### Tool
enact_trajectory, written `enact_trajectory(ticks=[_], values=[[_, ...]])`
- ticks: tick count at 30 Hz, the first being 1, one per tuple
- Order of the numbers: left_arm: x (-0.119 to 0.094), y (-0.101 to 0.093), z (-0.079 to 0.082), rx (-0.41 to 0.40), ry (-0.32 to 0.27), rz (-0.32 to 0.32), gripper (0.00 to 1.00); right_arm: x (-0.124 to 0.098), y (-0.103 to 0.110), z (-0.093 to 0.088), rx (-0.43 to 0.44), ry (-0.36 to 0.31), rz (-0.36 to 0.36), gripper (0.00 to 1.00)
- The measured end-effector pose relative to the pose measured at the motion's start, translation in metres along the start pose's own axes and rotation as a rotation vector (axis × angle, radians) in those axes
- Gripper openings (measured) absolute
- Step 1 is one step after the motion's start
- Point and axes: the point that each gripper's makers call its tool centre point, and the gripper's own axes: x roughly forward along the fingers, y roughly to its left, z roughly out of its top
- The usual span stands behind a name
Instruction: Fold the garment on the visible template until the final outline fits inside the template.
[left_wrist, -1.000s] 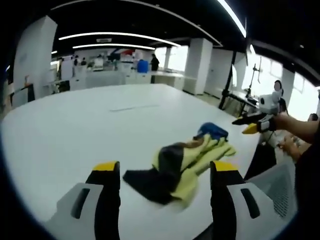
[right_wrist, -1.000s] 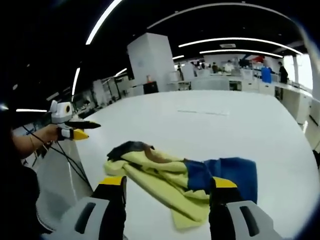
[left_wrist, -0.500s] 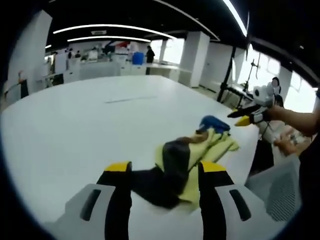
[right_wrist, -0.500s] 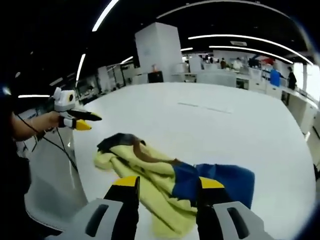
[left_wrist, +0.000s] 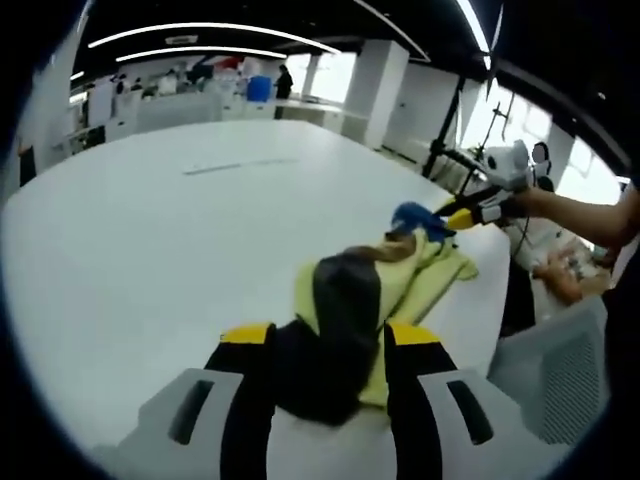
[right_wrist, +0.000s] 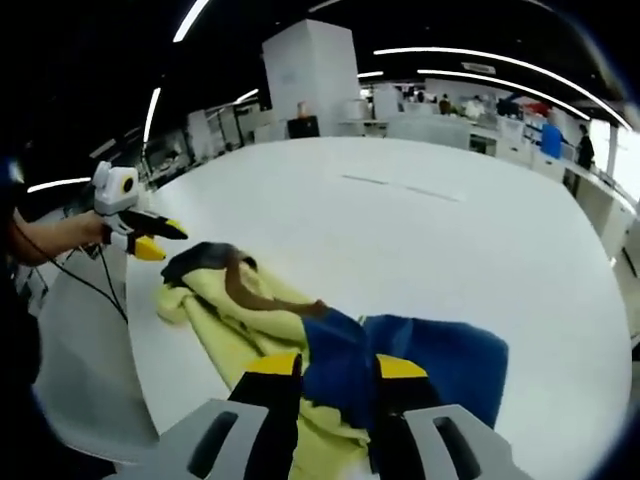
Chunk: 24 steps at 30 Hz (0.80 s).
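Hand-held gripper (left_wrist: 322, 345) straddles crumpled garment (left_wrist: 370, 300)

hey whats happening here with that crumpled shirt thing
A person with a gripper in each hand is starting on a crumpled yellow, blue and dark garment on a white table. The left gripper straddles its dark end, the right gripper its blue end. The jaws look narrowed around the cloth, grip unclear. Nothing is folded yet.

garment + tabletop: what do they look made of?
Garment: soft matte fabric, probably a knit or fleece, in yellow, blue and dark panels; it bunches and drapes in loose folds. Tabletop: hard, smooth white surface, likely laminate or coated board; flat with a faint sheen, exact material unclear.
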Motion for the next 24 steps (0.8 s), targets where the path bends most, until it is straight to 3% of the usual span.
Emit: enact_trajectory(ticks=[6,12,20,22,24], values=[[0.011,0.004,-0.009,-0.006,0.043,-0.001,0.35,0.006,-0.012,-0.009,-0.009,0.041,-0.018,0.16],[0.016,0.009,-0.021,-0.022,0.091,-0.003,0.26,0.010,-0.015,-0.019,-0.002,0.087,-0.014,0.03],[0.018,0.004,-0.023,-0.058,0.087,-0.027,0.07,0.013,-0.016,-0.023,0.004,0.113,-0.031,0.00],[0.016,0.004,-0.018,-0.048,0.063,-0.018,0.00,0.011,-0.015,-0.022,0.008,0.109,-0.037,0.00],[0.013,0.008,-0.010,-0.038,0.002,0.012,0.00,0.010,-0.014,-0.021,0.010,0.104,-0.039,0.00]])
